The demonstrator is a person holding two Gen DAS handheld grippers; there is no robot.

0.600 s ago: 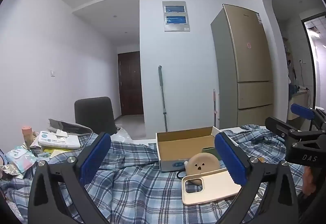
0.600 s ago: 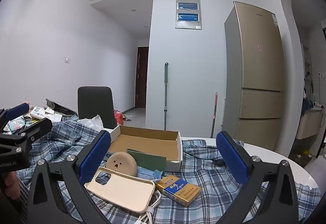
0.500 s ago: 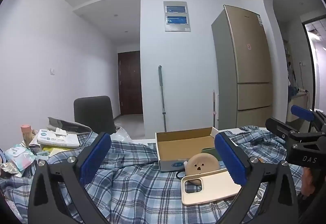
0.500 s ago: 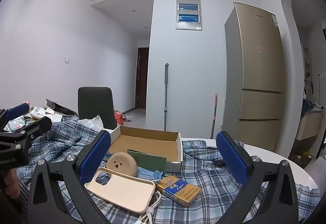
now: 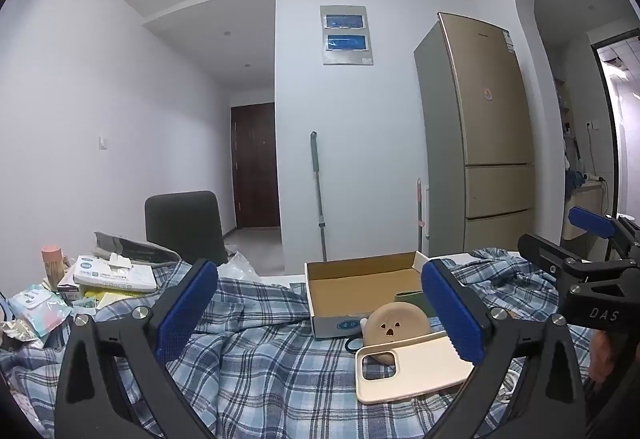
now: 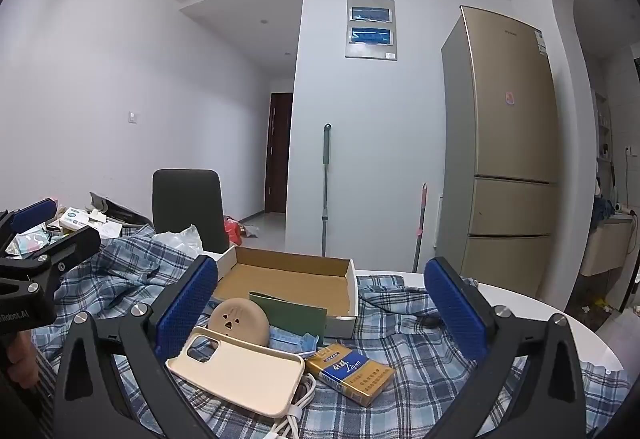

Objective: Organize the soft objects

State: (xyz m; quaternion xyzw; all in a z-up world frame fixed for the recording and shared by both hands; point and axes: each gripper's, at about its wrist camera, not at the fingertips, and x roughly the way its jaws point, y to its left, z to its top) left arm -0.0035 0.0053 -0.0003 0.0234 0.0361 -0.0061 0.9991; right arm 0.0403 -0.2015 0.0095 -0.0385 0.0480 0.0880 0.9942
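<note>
Both claws, left claw (image 5: 320,309) and right claw (image 6: 320,309), gape fully, holding nothing, poised short of the cardboard box (image 6: 288,279); phone case (image 6: 236,371) lies just before it, awaiting sorting.

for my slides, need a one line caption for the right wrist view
Open right gripper hovering over a phone case, cigarette pack and empty cardboard box on plaid cloth.

Dim, cool, even indoor light, soft shadows, sharp focus, strong fisheye bending with black corners
</note>
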